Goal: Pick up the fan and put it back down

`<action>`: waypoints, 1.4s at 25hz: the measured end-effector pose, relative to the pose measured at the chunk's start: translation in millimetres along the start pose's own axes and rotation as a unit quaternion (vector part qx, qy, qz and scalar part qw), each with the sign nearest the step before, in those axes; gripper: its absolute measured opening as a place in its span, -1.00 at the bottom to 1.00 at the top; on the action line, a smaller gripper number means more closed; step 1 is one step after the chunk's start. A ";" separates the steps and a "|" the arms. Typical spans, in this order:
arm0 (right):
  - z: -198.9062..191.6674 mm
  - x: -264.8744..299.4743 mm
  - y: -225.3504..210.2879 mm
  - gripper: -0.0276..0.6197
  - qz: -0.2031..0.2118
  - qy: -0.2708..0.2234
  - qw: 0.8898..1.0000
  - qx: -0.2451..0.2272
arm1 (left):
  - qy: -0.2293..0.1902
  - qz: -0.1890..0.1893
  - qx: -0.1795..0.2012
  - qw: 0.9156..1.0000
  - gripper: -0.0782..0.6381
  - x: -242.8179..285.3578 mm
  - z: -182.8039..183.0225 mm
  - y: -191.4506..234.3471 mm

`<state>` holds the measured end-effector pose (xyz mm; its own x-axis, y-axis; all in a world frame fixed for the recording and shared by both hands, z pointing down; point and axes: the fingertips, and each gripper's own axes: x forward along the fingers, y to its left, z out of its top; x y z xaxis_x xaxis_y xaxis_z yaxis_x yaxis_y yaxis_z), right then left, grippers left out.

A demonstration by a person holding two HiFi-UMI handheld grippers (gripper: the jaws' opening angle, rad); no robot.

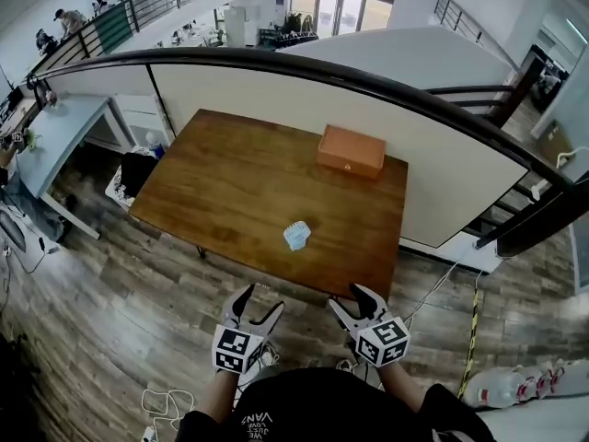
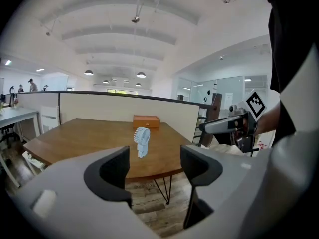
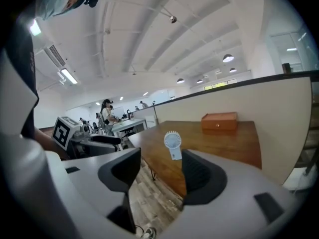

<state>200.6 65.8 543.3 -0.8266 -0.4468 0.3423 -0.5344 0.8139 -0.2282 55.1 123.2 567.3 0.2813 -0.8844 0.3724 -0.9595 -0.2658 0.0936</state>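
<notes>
A small pale-blue handheld fan (image 1: 296, 236) stands upright on the wooden table (image 1: 230, 182), near its front edge. Both grippers hover over the floor just short of that edge, side by side. My left gripper (image 1: 260, 302) is open with nothing between its jaws. My right gripper (image 1: 352, 297) is open and empty too. In the left gripper view the fan (image 2: 142, 141) shows beyond the open left gripper (image 2: 154, 163), well apart from it. In the right gripper view the fan (image 3: 172, 144) stands past the open right gripper (image 3: 160, 168), untouched.
An orange-brown box (image 1: 351, 150) lies at the table's far right corner. A cream partition wall (image 1: 276, 99) with a dark rail runs behind the table. White cables (image 1: 166, 401) lie on the wood floor at my left. A light desk (image 1: 64, 136) stands at the far left.
</notes>
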 end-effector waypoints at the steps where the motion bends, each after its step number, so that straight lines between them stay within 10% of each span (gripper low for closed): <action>1: 0.0 4.9 3.5 -0.21 -0.014 -0.003 1.000 0.006 | 0.005 -0.014 0.009 1.000 0.07 1.8 -1.0 8.3; 15: -12.3 36.8 33.9 -0.21 -0.115 0.005 0.992 0.051 | 0.033 -0.142 0.084 0.986 0.07 67.8 2.7 62.8; 35: 5.6 93.2 -57.8 -0.21 -0.135 0.007 0.987 0.084 | 0.113 -0.225 0.128 0.959 0.09 200.1 -3.1 52.0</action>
<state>153.5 -25.0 583.3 -0.6487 -0.6322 0.4237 -0.7570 0.5932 -0.2740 61.5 -66.4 649.5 0.6277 -0.5592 0.5415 -0.6978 -0.7125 0.0731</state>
